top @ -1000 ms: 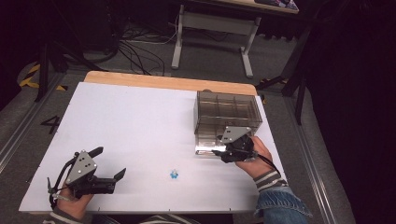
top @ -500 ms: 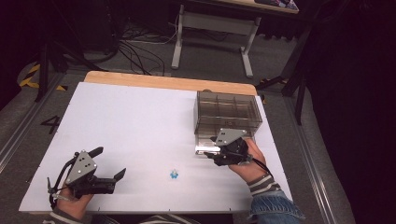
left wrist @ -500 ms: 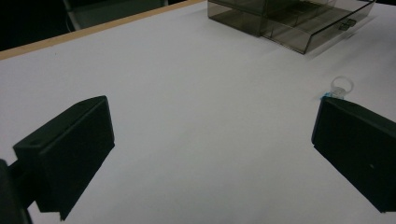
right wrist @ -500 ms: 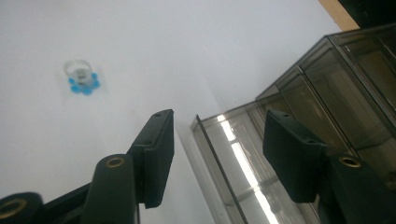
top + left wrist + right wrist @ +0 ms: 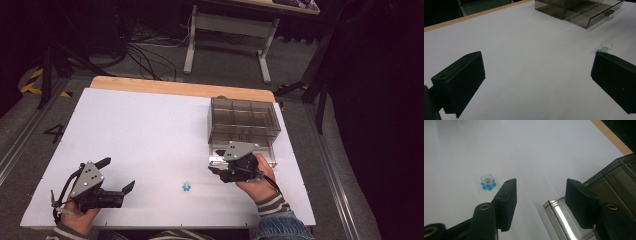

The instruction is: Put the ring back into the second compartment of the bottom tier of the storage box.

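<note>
- Small clear-and-blue ring on the surface looks light, rigid, slippery — I'd pinch across its band.
- Right gripper by the pulled-out drawer: jaws parted, empty.
- Left gripper: jaws released too.

High view down over the table; both gripper views low, close, sharing the organizer

My grippers: two. One smoky compartment box, one drawer pulled out, one small blue-and-clear piece, one table.
</note>
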`<action>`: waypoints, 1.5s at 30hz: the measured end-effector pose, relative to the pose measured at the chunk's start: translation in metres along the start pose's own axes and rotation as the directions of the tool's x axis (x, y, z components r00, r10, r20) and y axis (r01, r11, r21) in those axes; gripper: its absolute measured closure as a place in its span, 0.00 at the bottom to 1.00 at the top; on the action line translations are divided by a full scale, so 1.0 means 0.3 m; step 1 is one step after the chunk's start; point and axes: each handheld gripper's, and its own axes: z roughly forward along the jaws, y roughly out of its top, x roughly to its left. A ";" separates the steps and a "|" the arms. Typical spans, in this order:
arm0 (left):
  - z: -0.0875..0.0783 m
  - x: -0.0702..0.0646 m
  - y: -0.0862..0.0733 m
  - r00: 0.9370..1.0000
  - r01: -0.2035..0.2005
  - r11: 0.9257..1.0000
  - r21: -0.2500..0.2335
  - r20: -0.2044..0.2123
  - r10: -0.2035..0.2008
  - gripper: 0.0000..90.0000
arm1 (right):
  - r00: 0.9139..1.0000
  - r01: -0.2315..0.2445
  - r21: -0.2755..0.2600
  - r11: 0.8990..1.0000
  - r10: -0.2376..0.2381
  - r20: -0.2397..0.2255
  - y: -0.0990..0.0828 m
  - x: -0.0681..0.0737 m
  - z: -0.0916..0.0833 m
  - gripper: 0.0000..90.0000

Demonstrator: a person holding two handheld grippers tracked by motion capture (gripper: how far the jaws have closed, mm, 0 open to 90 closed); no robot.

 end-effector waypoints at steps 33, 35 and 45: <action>0.002 -0.003 0.000 1.000 -0.002 1.000 0.002 0.006 0.002 0.00 | 0.995 0.012 0.007 1.000 -0.011 -0.096 0.012 0.056 0.072 0.48; 0.002 -0.004 0.000 1.000 -0.001 1.000 0.001 0.006 0.001 0.00 | 0.992 0.011 0.018 1.000 -0.009 -0.123 0.012 0.064 0.094 0.48; 0.001 -0.002 0.001 1.000 -0.006 1.000 0.001 0.006 0.006 0.00 | 0.975 0.012 0.067 0.998 0.003 -0.222 0.014 0.099 0.173 0.49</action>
